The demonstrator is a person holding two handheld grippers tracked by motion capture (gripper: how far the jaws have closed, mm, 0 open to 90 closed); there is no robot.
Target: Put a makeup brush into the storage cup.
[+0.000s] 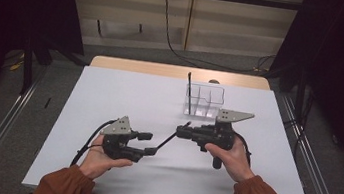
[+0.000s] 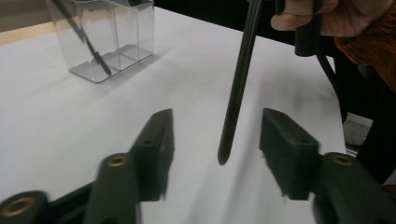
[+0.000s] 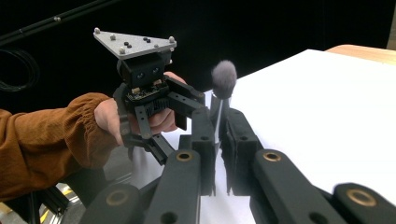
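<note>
- High view: the right gripper (image 1: 182,128) clamps a makeup brush (image 1: 170,138) near its head, the handle slanting toward the left gripper (image 1: 148,143), likely a handover; a clear organizer (image 1: 205,101) stands beyond.
- Left gripper view: jaws half apart, handle tip (image 2: 224,156) between them untouched.
- Right gripper view: 2 jaws pinch below the bristles (image 3: 224,78).
</note>
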